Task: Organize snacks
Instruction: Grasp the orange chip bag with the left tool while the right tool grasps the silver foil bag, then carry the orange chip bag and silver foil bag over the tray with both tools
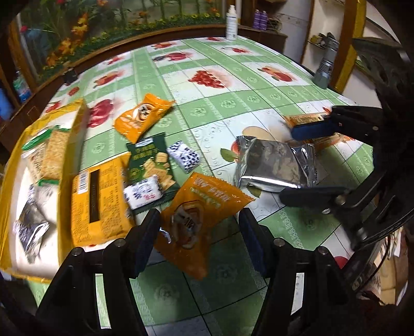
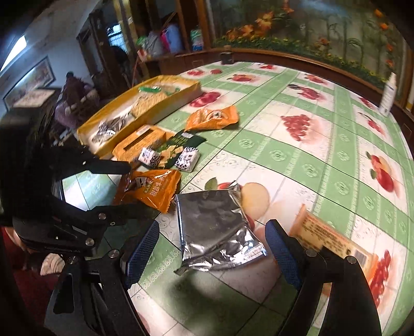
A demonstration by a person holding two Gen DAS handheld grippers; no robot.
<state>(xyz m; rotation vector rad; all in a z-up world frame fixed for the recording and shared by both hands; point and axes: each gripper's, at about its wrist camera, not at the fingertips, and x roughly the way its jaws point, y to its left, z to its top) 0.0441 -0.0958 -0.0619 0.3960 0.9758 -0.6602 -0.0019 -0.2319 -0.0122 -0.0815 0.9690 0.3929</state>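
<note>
The yellow tray sits at nine o'clock in the left wrist view, on the fruit-print tablecloth, and it holds a pale cracker pack with green ends toward its far side and a dark silver-edged packet toward its near side; from the right wrist view the same yellow tray lies at ten o'clock with those packs inside. Just outside the tray's wall lies a flat orange box, touching a dark green cracker bag on which two small white-and-blue packets rest or lean. An orange pouch lies alone at eleven o'clock, apart from the pile. The left gripper has its jaws spread wide, one on each side of a second orange pouch at six o'clock; whether the pads touch it cannot be told through the blur. The right gripper is also wide open, straddling a crumpled silver foil bag at the centre of its view without clamping it. Beside its right finger, at four o'clock, lies an orange bar wrapper. A white bottle stands at twelve o'clock on the table's far edge, and a metal flashlight at two o'clock.
</note>
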